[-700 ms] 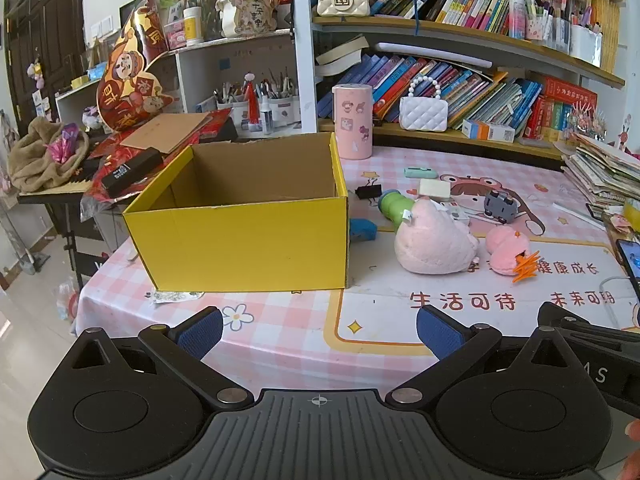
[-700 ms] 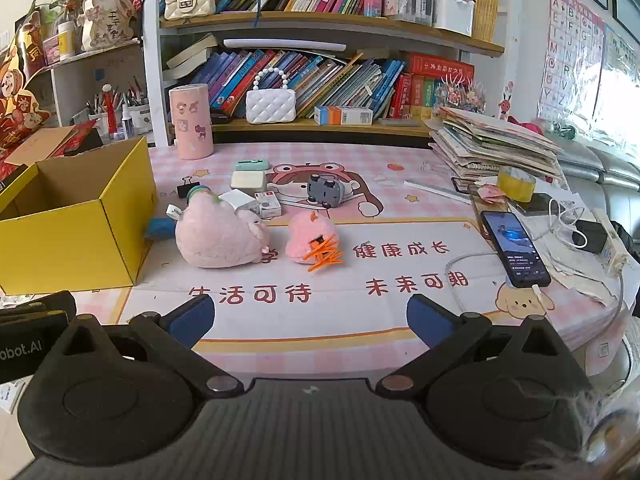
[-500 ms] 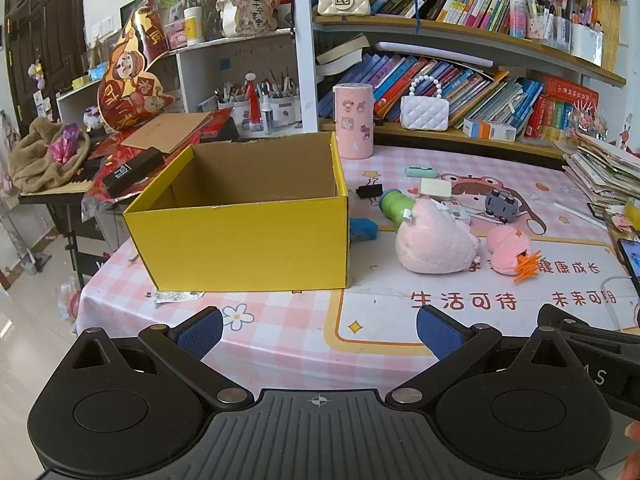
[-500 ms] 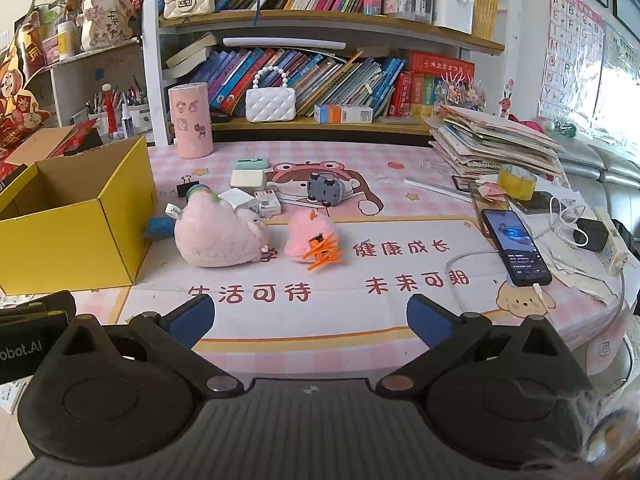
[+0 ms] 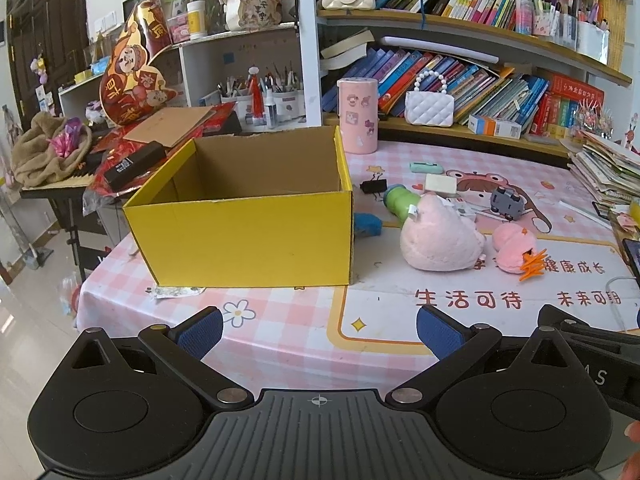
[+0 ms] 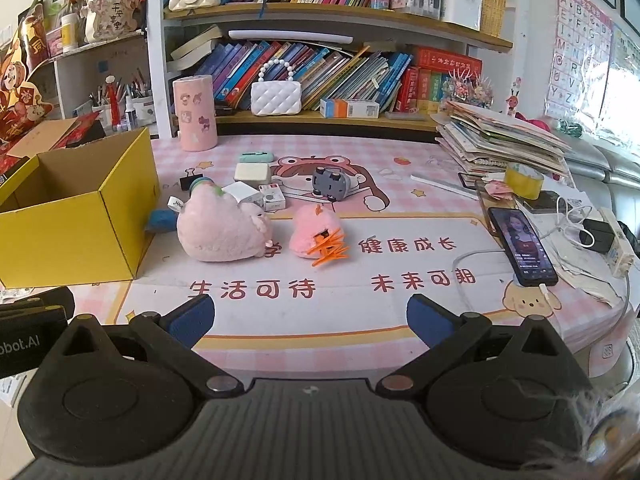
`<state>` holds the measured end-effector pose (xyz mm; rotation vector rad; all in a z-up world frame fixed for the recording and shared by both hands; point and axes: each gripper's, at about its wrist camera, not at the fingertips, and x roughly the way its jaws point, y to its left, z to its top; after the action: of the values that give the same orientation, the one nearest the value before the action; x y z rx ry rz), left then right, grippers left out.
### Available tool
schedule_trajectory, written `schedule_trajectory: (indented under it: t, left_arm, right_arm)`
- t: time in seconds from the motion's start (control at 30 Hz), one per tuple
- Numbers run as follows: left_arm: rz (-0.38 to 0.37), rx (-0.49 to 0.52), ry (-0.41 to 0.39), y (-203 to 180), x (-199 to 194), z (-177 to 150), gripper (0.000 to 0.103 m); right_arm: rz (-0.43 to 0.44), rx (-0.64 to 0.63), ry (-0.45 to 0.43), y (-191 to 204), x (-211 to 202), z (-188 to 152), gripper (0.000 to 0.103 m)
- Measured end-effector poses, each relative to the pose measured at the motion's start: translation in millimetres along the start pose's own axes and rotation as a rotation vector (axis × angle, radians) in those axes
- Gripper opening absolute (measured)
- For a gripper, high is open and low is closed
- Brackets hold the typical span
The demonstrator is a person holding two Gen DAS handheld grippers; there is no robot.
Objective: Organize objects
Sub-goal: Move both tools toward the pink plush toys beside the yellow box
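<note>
Both hand-held grippers hang spread wide and empty over the near edge of the table, the left gripper [image 5: 318, 328] facing the yellow cardboard box [image 5: 248, 236] and the right gripper [image 6: 308, 314] facing the scattered toys. Nothing sits between either pair of blue pads, a ready pose that suggests no pick has begun.

The open-topped box stands toward the table's near left corner, its visible interior bare, apparently set there to receive the clutter. Just right of it lie a small blue item [image 5: 367, 224] against the box's side, a green cylinder [image 5: 400, 200] and a large pink plush [image 6: 222, 230], with a smaller pink plush with orange feet [image 6: 316, 236] close beside. Farther back toward the shelf edge sit a white eraser-like block [image 6: 251, 172], a mint-green case [image 6: 256, 157], a black binder clip [image 5: 373, 186], a small white carton [image 6: 272, 197] and a grey toy car [image 6: 330, 184] on its side. A pink sticker-covered tumbler [image 6: 195, 114] stands upright at the far edge.

Only the left wrist view looks into the box and takes in the side stand piled with red paper. Only the right wrist view reaches the table's right edge: a phone [image 6: 522, 246] on a charging cable, a roll of yellow tape [image 6: 523, 180] and a stack of papers [image 6: 500, 142].
</note>
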<state>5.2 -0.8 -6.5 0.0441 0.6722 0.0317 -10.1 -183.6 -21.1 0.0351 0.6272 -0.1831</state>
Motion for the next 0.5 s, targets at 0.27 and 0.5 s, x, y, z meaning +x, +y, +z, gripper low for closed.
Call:
schedule_trajectory:
  t: [0.27, 0.5]
  left_arm:
    - [0.004, 0.006, 0.027, -11.1, 12.0, 2.5, 0.103]
    - [0.007, -0.017, 0.056, -27.6, 30.6, 11.2, 0.103]
  right_arm:
    - [0.005, -0.001, 0.024, -5.2, 12.9, 4.3, 0.103]
    - [0.036, -0.013, 0.05, -16.8, 35.8, 13.1, 0.103]
